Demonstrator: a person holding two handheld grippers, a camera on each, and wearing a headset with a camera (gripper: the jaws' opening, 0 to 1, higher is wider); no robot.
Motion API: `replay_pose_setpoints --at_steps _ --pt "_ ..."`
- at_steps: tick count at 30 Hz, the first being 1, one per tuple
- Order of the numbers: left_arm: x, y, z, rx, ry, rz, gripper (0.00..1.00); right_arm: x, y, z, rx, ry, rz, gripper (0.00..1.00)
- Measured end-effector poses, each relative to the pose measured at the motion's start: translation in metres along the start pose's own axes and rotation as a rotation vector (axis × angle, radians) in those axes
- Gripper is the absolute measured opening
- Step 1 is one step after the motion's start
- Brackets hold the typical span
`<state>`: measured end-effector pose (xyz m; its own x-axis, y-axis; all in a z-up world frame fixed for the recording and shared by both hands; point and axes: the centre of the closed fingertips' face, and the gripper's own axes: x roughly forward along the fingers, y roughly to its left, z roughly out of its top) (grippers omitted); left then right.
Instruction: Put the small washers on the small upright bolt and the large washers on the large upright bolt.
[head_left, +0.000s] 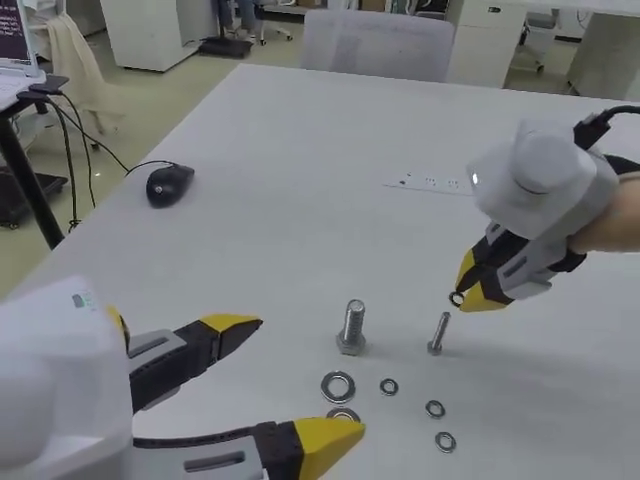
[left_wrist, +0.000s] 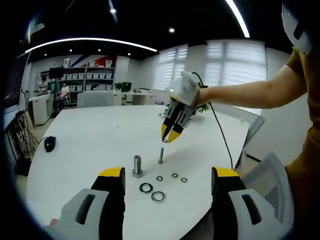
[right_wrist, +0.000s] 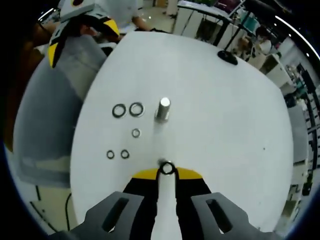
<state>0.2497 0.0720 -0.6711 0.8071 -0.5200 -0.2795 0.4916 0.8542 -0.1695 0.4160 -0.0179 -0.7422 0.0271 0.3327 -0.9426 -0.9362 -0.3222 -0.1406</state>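
Observation:
The large upright bolt (head_left: 351, 328) and the thinner small upright bolt (head_left: 439, 333) stand side by side on the white table (head_left: 300, 180). My right gripper (head_left: 464, 297) is shut on a small washer (head_left: 457, 298), which hangs just above and slightly right of the small bolt's top. In the right gripper view that washer (right_wrist: 167, 169) sits at the yellow tips, with the large bolt (right_wrist: 163, 109) beyond. Two large washers (head_left: 338, 385) and three small washers (head_left: 435, 408) lie flat in front of the bolts. My left gripper (head_left: 285, 385) stands open, low at the near left, just short of the large washers (left_wrist: 146, 188).
A black computer mouse (head_left: 169, 184) lies near the table's left edge, its cable running off the side. A white power strip (head_left: 430, 182) lies further back on the right. A grey chair (head_left: 375, 45) stands behind the far edge.

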Motion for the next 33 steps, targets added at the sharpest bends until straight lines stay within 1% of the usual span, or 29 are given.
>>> replay_pose_setpoints --at_steps 5,7,9,12,16,18,20,22,23,26,27,28,33 --pt "0.000 0.001 -0.003 -0.006 0.005 0.003 0.69 0.005 0.004 0.000 0.000 0.006 0.031 0.12" --pt "0.000 0.001 -0.004 -0.007 0.005 0.005 0.69 0.008 0.005 -0.001 -0.004 0.009 0.035 0.12" --pt "0.001 0.002 -0.004 -0.009 0.008 0.007 0.69 0.011 0.004 -0.002 -0.008 0.012 0.032 0.12" --pt "0.001 0.003 -0.003 -0.013 0.005 0.009 0.69 0.016 0.004 -0.004 0.000 0.012 0.040 0.12" --pt "0.002 0.005 -0.002 -0.013 0.004 0.011 0.70 0.018 0.006 -0.005 0.001 0.013 0.046 0.12" --pt "0.003 0.005 -0.003 -0.013 0.007 0.011 0.70 0.020 0.005 -0.007 0.000 0.021 0.039 0.12" --pt "0.004 0.005 -0.003 -0.014 0.009 0.009 0.70 0.021 0.006 -0.007 0.014 0.017 0.047 0.12" --pt "0.004 0.004 -0.003 -0.015 0.009 0.008 0.70 0.022 0.006 -0.008 0.003 0.022 0.043 0.12" --pt "0.005 0.004 -0.003 -0.016 0.007 0.007 0.70 0.023 0.007 -0.008 0.012 0.017 0.047 0.12" --pt "0.005 0.004 -0.004 -0.015 0.011 0.006 0.70 0.025 0.005 -0.008 0.009 0.017 0.040 0.12" --pt "0.005 0.004 -0.003 -0.015 0.009 0.006 0.70 0.027 0.005 -0.008 0.017 0.013 0.045 0.12" --pt "0.005 0.003 -0.003 -0.018 0.008 0.004 0.70 0.030 0.005 -0.009 0.016 0.019 0.045 0.12" --pt "0.005 0.003 -0.003 -0.018 0.011 0.003 0.69 0.036 0.008 -0.011 0.013 0.026 0.054 0.12"
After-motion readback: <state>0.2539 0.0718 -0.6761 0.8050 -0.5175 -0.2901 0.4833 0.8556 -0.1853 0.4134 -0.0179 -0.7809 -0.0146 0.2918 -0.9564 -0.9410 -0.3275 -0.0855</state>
